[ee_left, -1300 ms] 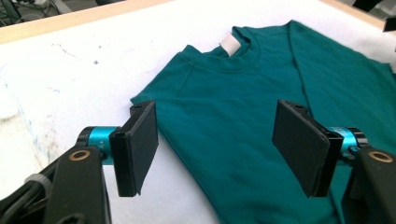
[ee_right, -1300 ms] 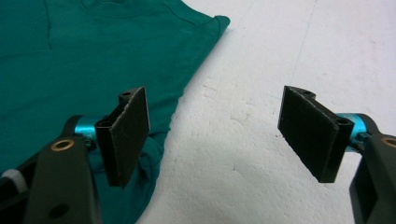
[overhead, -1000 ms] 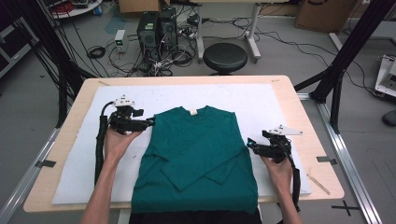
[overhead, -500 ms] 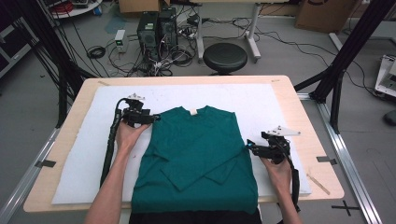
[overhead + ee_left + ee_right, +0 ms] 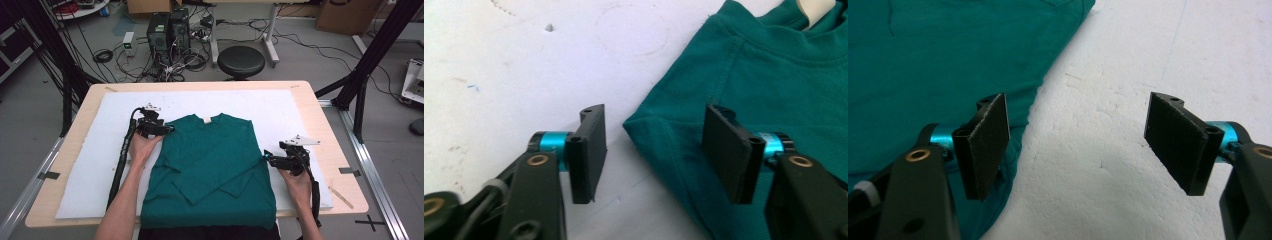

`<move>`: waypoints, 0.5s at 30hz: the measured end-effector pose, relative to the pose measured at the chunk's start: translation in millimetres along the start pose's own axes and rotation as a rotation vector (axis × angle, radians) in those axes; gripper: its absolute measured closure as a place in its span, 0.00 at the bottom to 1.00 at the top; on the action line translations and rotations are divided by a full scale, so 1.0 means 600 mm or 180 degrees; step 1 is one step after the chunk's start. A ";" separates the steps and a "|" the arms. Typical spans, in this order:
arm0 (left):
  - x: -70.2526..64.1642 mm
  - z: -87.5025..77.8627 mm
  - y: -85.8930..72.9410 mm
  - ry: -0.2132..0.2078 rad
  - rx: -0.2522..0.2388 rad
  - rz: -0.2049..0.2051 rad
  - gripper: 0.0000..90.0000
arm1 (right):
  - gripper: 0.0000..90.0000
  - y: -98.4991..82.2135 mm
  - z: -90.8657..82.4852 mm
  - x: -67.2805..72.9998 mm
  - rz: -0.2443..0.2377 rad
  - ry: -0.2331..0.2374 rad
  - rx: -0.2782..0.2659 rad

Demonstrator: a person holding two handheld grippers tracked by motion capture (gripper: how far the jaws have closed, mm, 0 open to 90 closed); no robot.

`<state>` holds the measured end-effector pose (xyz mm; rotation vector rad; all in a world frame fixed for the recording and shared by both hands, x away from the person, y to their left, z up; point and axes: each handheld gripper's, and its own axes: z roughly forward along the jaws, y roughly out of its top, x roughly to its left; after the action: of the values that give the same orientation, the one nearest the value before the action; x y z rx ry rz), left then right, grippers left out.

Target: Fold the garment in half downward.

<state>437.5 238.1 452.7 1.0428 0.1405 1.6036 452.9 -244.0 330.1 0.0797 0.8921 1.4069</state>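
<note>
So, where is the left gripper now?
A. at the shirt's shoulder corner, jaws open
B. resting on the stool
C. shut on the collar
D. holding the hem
A: the left gripper has its jaws apart on either side of the shirt's shoulder corner.

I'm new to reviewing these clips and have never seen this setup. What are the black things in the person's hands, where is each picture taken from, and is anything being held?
No robot here: a person holds a handheld two-jaw gripper in each hand. The wide picture comes from a fixed camera above the person's side of the table, looking forward and down. The other two come from small cameras riding on each gripper, looking along its black jaws.

A green shirt lies flat on a white foam sheet, sleeves folded across its front.

The left gripper is open, its jaws straddling the shirt's shoulder corner. The right gripper is open at the shirt's side edge, one jaw over cloth, the other over foam. Nothing is held.
</note>
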 end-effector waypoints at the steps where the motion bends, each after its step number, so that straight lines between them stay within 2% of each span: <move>1: 0.000 0.000 0.000 -0.0010 0.0004 0.0021 0.51 | 0.30 0.000 0.001 0.000 -0.0010 -0.0004 0.0003; 4: -0.002 -0.001 -0.002 -0.0048 -0.0022 0.0052 0.56 | 0.30 0.000 0.001 0.002 -0.0035 -0.0020 0.0021; 7: 0.003 -0.002 -0.005 -0.0098 -0.0058 -0.0018 0.61 | 0.30 0.000 0.002 0.002 -0.0047 -0.0034 0.0030; 12: -0.002 -0.004 -0.008 -0.0215 -0.0089 0.0074 0.79 | 0.30 0.000 0.004 0.005 -0.0083 -0.0059 0.0068; 15: 0.002 -0.004 -0.009 -0.0304 -0.0090 0.0034 0.85 | 0.30 0.001 0.005 0.006 -0.0101 -0.0076 0.0096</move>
<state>439.8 241.8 448.5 1.0974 0.0477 1.5577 454.0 -239.2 330.6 0.1046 0.8915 1.3606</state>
